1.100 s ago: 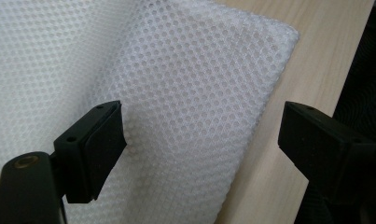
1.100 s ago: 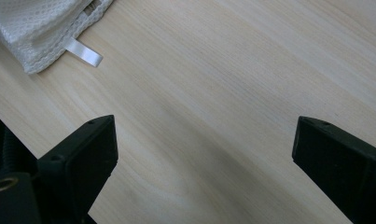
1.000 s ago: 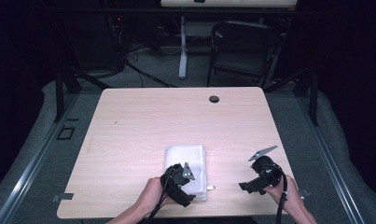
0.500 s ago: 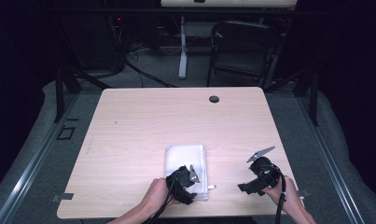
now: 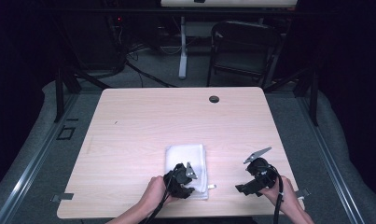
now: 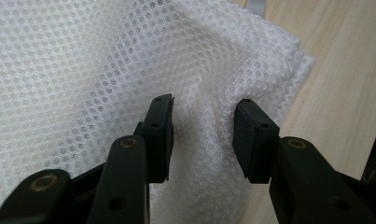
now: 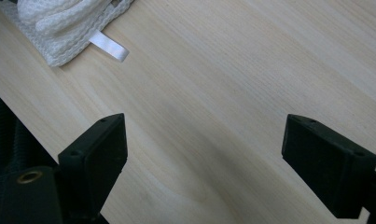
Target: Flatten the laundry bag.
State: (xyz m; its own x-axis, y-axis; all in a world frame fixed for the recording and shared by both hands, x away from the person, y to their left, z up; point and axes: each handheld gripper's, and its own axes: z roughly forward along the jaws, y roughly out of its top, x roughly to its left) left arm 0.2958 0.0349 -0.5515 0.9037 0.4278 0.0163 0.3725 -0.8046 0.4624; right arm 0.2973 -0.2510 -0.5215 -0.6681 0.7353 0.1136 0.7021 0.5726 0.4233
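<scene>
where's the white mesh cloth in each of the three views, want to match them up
High view: the white mesh cloth lies folded near the table's front edge, left of centre, under the left hand-held gripper.
Left gripper view: the cloth covers the left and centre, bunched between the jaws.
Right gripper view: one corner at the top left.
Shared landmark: the cloth's small white tag, also in the high view.
</scene>
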